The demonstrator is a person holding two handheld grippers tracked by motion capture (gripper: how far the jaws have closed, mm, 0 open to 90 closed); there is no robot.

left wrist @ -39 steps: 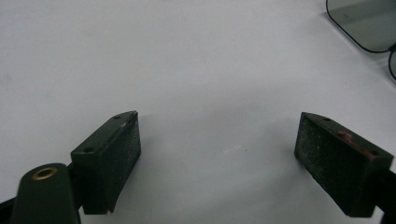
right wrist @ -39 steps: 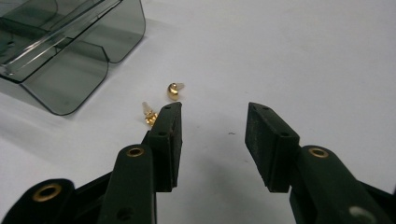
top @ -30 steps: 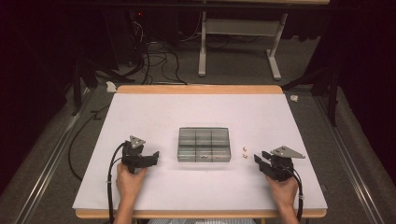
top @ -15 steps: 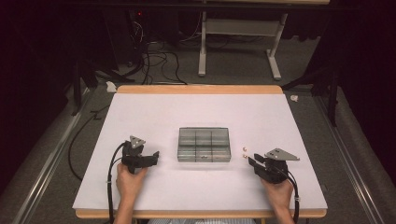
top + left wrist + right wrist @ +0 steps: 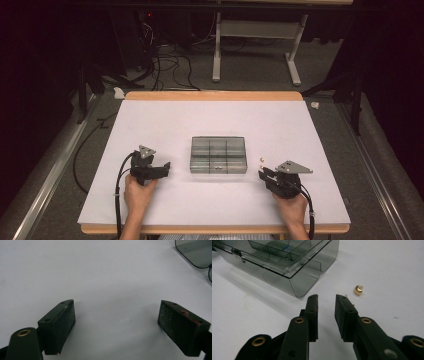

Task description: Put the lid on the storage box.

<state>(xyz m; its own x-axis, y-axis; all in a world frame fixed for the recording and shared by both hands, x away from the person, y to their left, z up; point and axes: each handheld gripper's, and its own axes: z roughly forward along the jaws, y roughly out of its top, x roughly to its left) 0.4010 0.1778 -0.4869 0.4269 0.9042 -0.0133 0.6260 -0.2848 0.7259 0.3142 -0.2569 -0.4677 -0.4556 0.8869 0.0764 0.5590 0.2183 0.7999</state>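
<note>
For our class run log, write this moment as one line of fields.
left gripper: open, idle on table | right gripper: jaws closing, nothing between, near gold bead | compartment box: lid shut

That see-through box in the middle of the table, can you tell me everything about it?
The box is a flat, smoky-grey case of clear plastic, as it looks. Dividers split it into small compartments in two rows, and I can't make out anything inside them. Its lid looks closed, with a small latch on the front edge. It lies flat on the white table, between the two grippers. Nothing touches it. A small gold bead lies on the table beside it.
</note>
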